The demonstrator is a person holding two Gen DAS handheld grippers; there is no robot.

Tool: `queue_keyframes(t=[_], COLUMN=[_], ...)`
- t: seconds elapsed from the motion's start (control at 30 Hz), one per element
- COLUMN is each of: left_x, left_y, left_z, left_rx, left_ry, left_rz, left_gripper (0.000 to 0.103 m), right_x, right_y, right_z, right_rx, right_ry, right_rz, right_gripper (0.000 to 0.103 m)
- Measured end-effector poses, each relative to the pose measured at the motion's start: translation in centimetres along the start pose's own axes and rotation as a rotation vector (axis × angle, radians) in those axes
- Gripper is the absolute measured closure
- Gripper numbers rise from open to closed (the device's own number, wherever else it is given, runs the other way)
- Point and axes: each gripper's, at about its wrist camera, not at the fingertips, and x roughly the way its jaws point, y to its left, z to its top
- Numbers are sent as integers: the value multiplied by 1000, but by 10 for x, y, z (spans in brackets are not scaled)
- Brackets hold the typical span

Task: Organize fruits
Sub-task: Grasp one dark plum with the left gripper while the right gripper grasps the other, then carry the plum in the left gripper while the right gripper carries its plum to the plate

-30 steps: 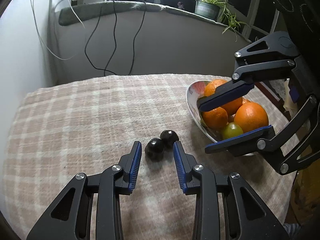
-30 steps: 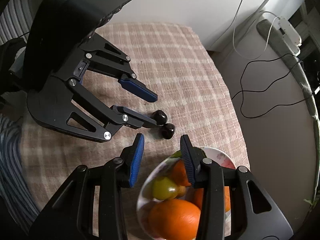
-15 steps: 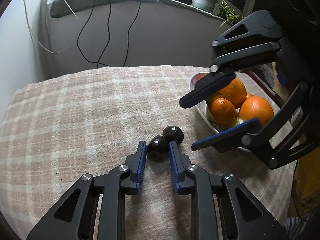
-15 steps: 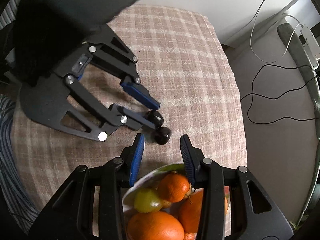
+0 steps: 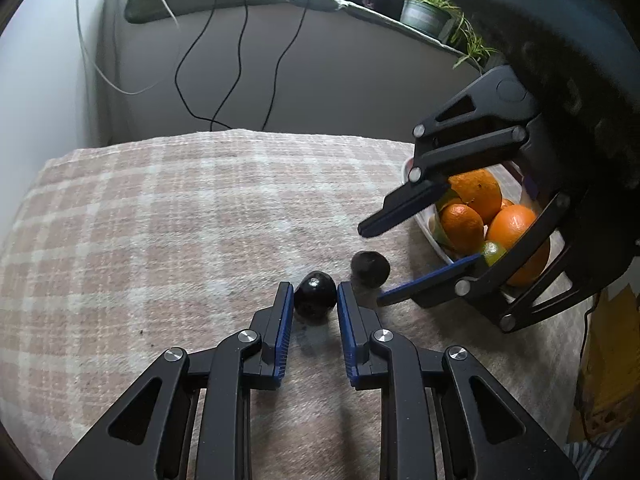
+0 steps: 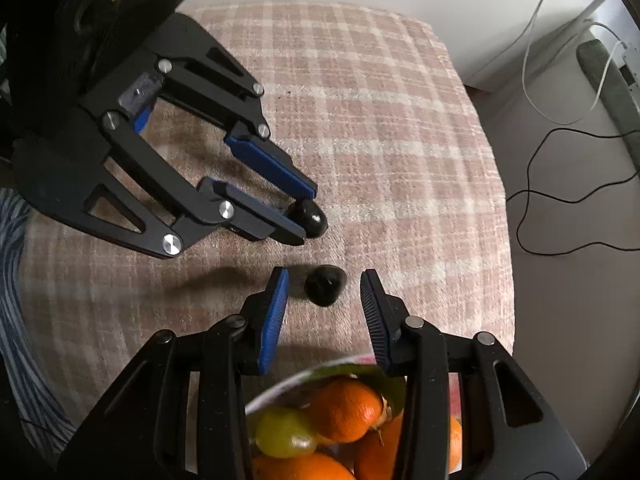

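Closing on the nearer glossy black plum-like fruit [image 5: 315,294], your left claw [image 5: 311,294] has its blue pads either side of it, touching or nearly so; call it pinching, though whether the fruit has left the checked pink-and-cream cloth on the worktop [image 5: 160,216] cannot be told. Right wrist view agrees: the dark fruit [image 6: 312,214] sits right at the left claw's tips.

Right claw [image 6: 324,292] is spread, hovering around the second, duller black fruit [image 6: 325,279], pads well clear on both sides. That fruit lies on the cloth just beside the white oval bowl of oranges and green fruit [image 6: 304,376], which sits below the right claw.

Notes for the step:
- Seat the left pads across the fruit's widest part; it looks smooth and round, likely to squirt out if caught near an end.
- Lift straight up before swinging toward the bowl.
- Keep the two claws apart; their tips are near each other here.
- Lower the right claw further before squeezing, so the pads meet the fruit's middle.
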Motion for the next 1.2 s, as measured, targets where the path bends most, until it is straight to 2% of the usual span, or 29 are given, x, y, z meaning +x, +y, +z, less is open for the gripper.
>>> queue_keyframes(t=[0.17,0.2,0.27,0.47,0.67,0.93,1.2], left_x=[-7,-8,-11,-23,-39,-53,-39], left_y=[7,8,9,11,1,-37,-68], left_z=[-4,-4,-7,-14,-15,-12,1], left_rx=[-13,-15,-16,-24,-30,3,12], left_ry=[-7,-8,-9,-22,-44,-86,-117], left_rz=[6,8,10,18,2,-40,-76], left_gripper=[83,83,83,83,83,83,83], right_x=[12,13,14,11,-18,-66,-95], right_y=[-2,-2,-3,4,9,-1,-38], right_z=[-1,-1,-1,0,-6,-29,-83], right_rx=[0,3,9,10,55,166,463], right_ry=[36,39,42,35,-35,-148,-294], right_rz=[-5,-6,0,-38,-45,-73,-81], right_gripper=[65,72,77,78,78,78,78])
